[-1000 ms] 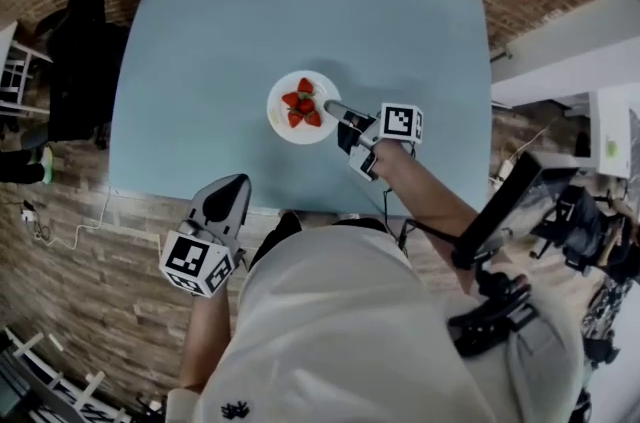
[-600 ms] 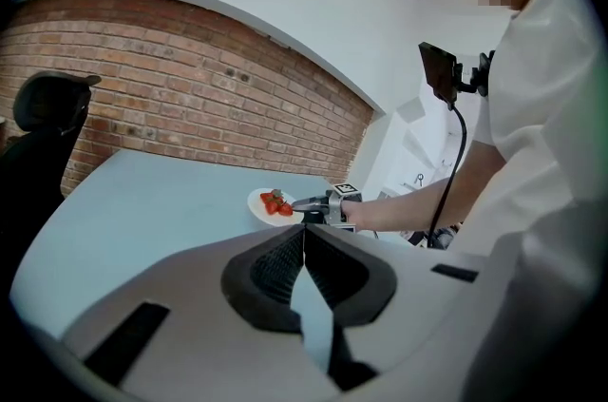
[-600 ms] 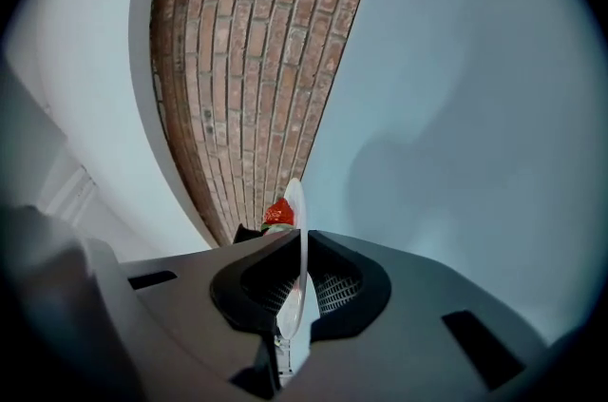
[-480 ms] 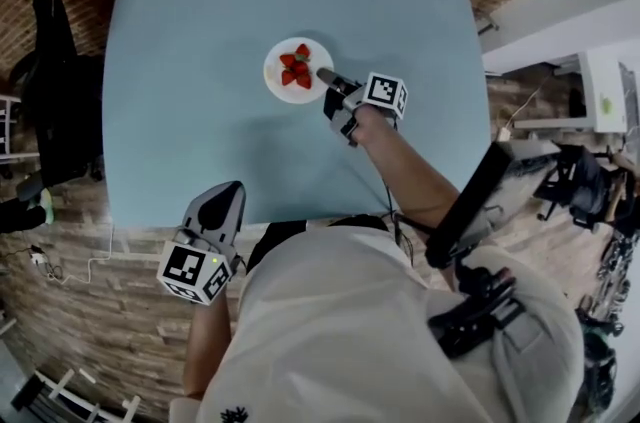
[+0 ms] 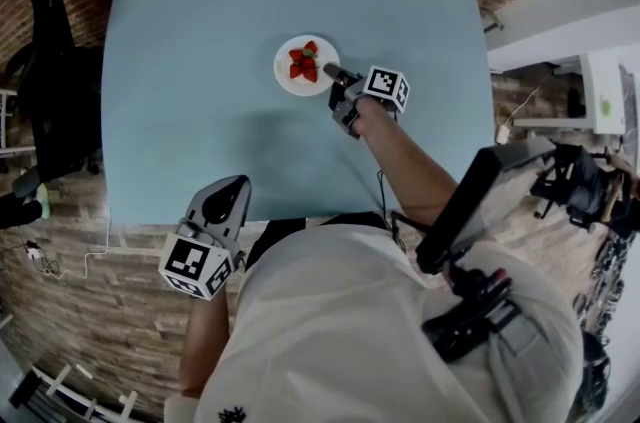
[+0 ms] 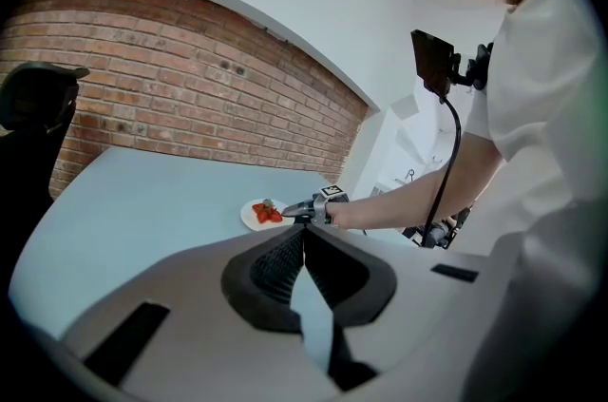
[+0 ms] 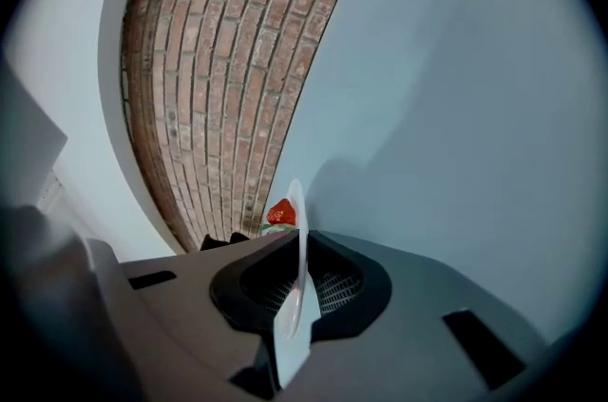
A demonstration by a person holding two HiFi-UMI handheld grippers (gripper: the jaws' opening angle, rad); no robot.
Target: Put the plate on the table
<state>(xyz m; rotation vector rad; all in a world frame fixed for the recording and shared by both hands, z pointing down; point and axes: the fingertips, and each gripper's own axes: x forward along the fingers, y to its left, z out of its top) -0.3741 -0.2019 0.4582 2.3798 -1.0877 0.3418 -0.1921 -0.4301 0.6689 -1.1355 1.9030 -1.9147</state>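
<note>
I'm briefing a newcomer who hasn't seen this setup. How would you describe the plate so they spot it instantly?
Start at the big pale blue table. Toward its far side is a small round white plate, its rim pinched by the right tongs. It is the only dish there, and it carries red strawberries.

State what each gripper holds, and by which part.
The right gripper clamps the white plate by its rim. The left gripper holds nothing.

no readable text, labels or numbers
</note>
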